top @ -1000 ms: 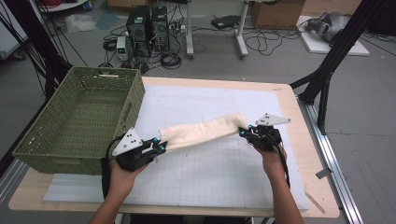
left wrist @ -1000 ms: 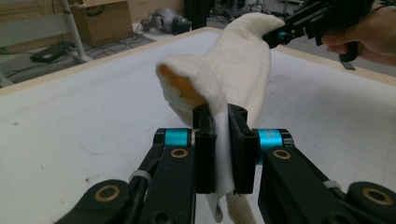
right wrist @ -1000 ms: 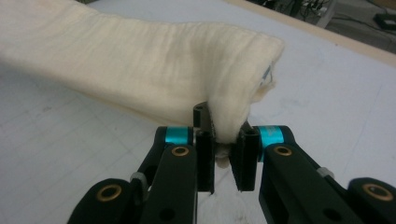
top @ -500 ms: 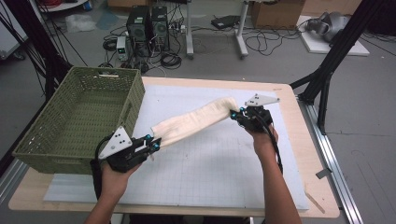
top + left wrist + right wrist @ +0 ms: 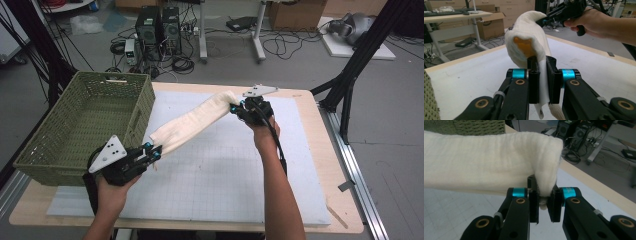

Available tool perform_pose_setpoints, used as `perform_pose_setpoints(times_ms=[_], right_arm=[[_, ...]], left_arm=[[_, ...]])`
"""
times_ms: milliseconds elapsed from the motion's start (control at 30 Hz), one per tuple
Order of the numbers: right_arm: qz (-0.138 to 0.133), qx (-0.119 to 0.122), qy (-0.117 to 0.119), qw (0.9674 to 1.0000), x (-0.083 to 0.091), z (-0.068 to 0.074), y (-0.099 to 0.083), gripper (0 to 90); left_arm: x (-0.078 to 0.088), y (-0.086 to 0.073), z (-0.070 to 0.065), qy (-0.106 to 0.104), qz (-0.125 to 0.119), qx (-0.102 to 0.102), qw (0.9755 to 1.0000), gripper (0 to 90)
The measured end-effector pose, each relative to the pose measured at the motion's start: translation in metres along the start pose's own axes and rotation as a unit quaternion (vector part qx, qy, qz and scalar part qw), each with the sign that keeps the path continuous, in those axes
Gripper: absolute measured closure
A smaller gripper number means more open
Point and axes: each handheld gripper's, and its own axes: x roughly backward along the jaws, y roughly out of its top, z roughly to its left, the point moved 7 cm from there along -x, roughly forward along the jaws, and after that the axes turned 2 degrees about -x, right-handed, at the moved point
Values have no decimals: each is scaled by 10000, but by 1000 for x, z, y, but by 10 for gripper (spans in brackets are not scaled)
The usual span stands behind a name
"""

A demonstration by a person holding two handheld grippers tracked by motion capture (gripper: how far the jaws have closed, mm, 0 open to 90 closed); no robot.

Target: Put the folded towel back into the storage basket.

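A green woven basket (image 5: pixel 85 125) stands on the far left part of the desk (image 5: pixel 330 150); no label or writing can be read on it. Just right of its near corner, the left tool (image 5: pixel 156 151) is clenched on the near end of a cream cloth (image 5: pixel 195 122). In the left gripper view the cloth (image 5: pixel 529 42) runs up from between the black jaws, with an orange patch showing in its fold. The cloth hangs in the air as a long folded band, slanting from near left to far right above the white gridded mat (image 5: pixel 220 175). At its far end the right tool (image 5: pixel 235 107) is clenched on the other end, the cloth (image 5: pixel 486 162) pinched between its jaws in the right gripper view. Behind the desk, computer towers (image 5: pixel 157 25) and cables lie on the floor; no brand can be read on them.
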Motion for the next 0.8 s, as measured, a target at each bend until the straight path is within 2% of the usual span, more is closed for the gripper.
perform_pose_setpoints(times_ms=[133, 167, 200, 300, 500, 533, 667, 700, 800], right_arm=[[-55, 86, 29, 9999, -13, 4, 22, 819], [-55, 86, 29, 9999, -13, 4, 22, 819], [-104, 151, 46, 9998, -18, 8, 33, 819], [-126, 193, 80, 9997, -25, 12, 43, 819], [-141, 323, 202, 9992, -49, 27, 69, 818], [-225, 335, 242, 9989, -57, 33, 78, 819], [-195, 391, 306, 9986, -69, 42, 89, 819], [-276, 435, 347, 9981, -76, 48, 98, 818], [-287, 431, 423, 9978, -83, 55, 107, 819]], left_arm=[[5, 2, 2, 27, -37, 2, 10000, 823], [6, 2, 3, 57, -47, -1, 10000, 823], [8, 3, 5, 91, -55, -21, 9999, 823], [16, 4, 11, 186, -127, 26, 9997, 823], [30, 4, 23, 377, -200, 85, 9991, 823], [33, 4, 25, 423, -221, 104, 9988, 823], [43, 7, 30, 554, -276, 86, 9980, 823], [46, 8, 31, 594, -297, 80, 9978, 823], [54, 10, 36, 677, -371, 122, 9969, 823]])
